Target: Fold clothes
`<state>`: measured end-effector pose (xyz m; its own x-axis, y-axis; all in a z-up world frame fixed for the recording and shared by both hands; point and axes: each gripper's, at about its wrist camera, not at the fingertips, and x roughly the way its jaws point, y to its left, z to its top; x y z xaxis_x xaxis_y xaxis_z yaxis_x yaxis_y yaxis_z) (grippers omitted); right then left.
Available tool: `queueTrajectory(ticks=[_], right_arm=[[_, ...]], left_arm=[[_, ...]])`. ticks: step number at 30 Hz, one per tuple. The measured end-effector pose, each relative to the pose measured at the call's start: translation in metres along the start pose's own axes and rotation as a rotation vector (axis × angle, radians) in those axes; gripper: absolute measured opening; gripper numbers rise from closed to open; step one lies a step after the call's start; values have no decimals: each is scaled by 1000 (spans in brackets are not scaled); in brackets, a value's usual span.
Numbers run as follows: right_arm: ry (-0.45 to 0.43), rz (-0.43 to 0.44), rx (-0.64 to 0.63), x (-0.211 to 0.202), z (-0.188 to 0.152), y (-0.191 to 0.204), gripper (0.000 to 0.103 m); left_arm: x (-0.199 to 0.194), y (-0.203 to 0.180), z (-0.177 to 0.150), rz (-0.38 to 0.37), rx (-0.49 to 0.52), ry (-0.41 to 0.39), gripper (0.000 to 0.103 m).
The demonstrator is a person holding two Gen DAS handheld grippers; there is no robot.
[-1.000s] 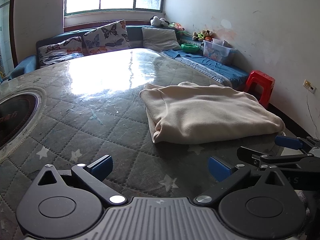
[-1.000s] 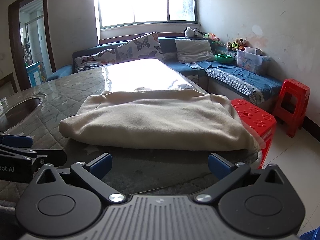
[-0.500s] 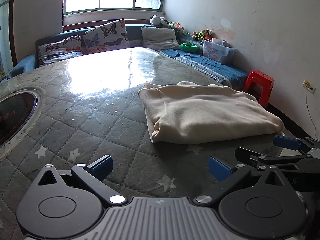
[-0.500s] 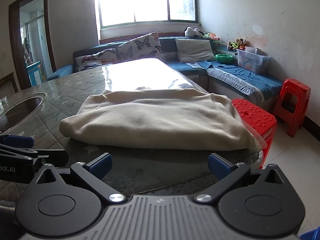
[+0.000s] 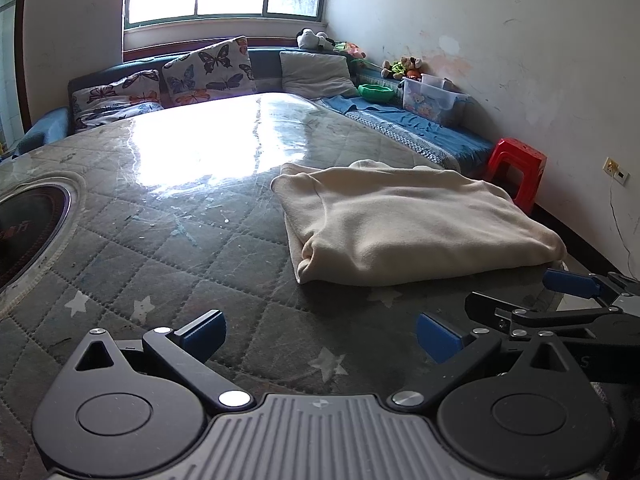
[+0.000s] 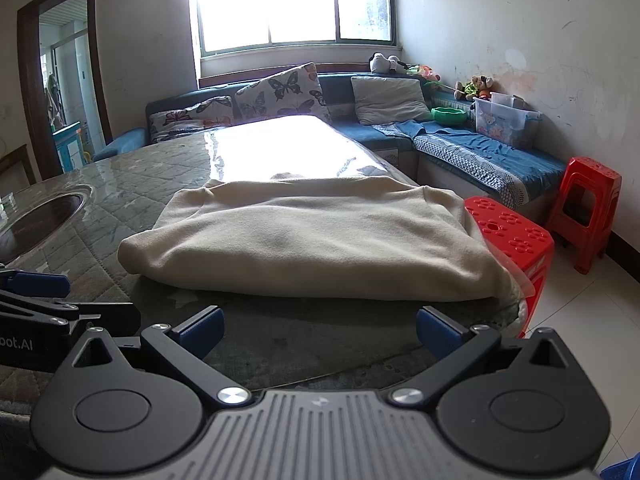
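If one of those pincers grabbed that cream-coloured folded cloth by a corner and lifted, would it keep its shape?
Probably not. The cream garment shows soft, rounded folds and sagging edges, so it looks floppy and would likely unfold and dangle. Its fleecy, thick layers suggest moderate weight. Pushed, it may bunch rather than slide on the glossy table cover.

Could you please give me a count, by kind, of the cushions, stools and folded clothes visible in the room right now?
Butterfly cushions: 2
Plain grey cushion: 1
Red stools: 2
Folded cream garment: 1
Total: 6
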<state>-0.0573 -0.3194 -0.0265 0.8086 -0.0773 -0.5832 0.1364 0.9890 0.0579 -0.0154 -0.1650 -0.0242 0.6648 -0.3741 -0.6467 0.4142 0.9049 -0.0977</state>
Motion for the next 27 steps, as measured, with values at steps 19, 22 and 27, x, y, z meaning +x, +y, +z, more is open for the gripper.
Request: queueTrajectory(ticks=[19, 22, 27], right_arm=[[5, 6, 5, 1, 0, -2, 103], [5, 6, 5, 1, 0, -2, 103], [5, 6, 2, 1, 1, -2, 103]], left_arm=[[3, -1, 2, 1, 5, 6, 103], [3, -1, 3, 0, 5, 6, 103], [4, -1, 3, 0, 5, 7, 103]])
